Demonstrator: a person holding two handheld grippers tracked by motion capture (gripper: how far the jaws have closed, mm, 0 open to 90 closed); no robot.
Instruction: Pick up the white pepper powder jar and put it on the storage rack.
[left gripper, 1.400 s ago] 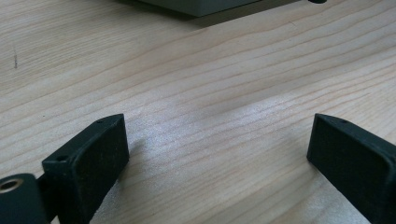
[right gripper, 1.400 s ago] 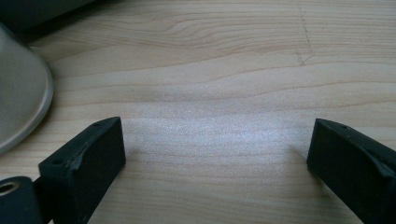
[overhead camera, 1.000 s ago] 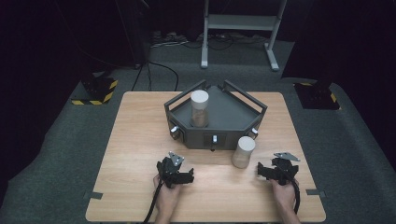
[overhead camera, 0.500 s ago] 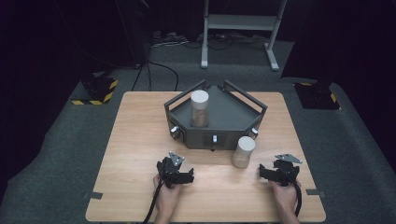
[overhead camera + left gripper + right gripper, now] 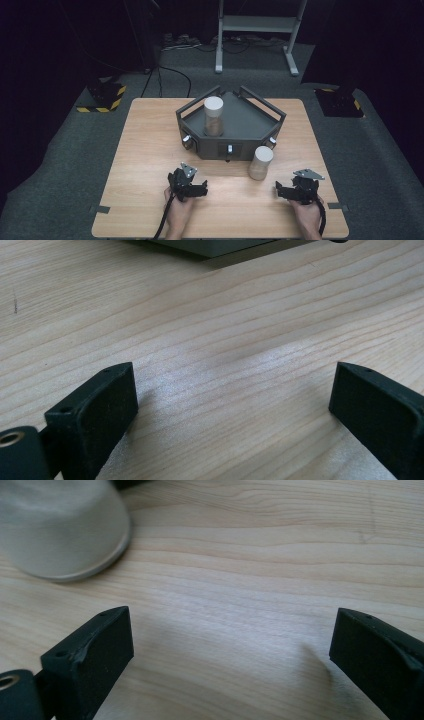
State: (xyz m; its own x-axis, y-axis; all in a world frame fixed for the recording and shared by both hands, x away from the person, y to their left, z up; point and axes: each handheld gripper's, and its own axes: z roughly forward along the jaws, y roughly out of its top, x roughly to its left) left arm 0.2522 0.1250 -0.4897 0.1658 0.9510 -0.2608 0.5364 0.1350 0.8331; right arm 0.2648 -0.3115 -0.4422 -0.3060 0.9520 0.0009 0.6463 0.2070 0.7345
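A dark grey angular tray (image 5: 246, 121) stands mid-table with a pale cylinder (image 5: 213, 116) upright inside it. A second pale cylinder (image 5: 260, 162) stands on the wood just in front of the tray's right corner; its base (image 5: 60, 525) appears at upper left in the right gripper view. My left gripper (image 5: 196, 189) (image 5: 235, 390) rests low over bare wood, open and empty, the tray's front edge (image 5: 215, 246) ahead of it. My right gripper (image 5: 286, 191) (image 5: 232, 630) is open to the right of the loose cylinder and apart from it. Its jaws have just closed slightly, with nothing between them.
The wooden table (image 5: 150, 150) has open boards to the left and right of the tray. Tape marks (image 5: 102, 209) sit at its near corners. On the floor behind are a metal stand (image 5: 255, 30), cables, and yellow-black striped blocks (image 5: 102, 97).
My right gripper has shifted slightly toward the near edge of the table. The left gripper and both cylinders have stayed put.
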